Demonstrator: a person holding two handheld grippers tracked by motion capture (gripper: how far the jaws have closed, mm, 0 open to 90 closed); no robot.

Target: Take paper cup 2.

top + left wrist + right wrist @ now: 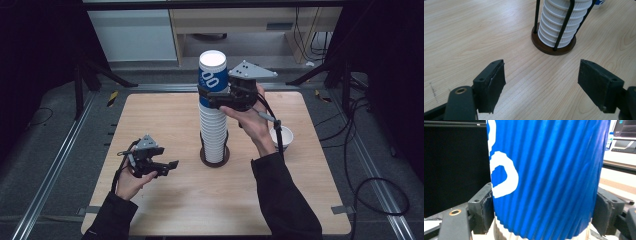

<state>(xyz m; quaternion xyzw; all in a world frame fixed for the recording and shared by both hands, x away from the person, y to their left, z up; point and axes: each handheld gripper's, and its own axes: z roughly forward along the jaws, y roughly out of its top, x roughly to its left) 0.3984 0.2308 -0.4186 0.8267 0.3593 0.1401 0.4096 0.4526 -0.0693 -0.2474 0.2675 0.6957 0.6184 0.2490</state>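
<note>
Nearest, low on the left of the desk (165, 210): left tool (170, 166), held in a hand just above the wood, jaws spread wide with nothing between them, pointing toward the stack. From its own view, pads apart over bare desk, holder (554, 48) ahead and near, not touching.

Mid-desk: one round brown holder with thin black uprights, carrying one tall stack (212, 132) of ribbed white cups. Count of cups in the stack: too many and too tight to tell.

At the top of the stack: one blue cup (213, 75) with white print, upright. Right tool (212, 97) clamped on its lower part from the right, one pad pressed on each side, white ribs just under the blue sleeve.

Right of the stack, past the right wrist: one small white bowl (286, 136) on the desk, partly hidden, well apart from the holder.

Tools counted: two.
</note>
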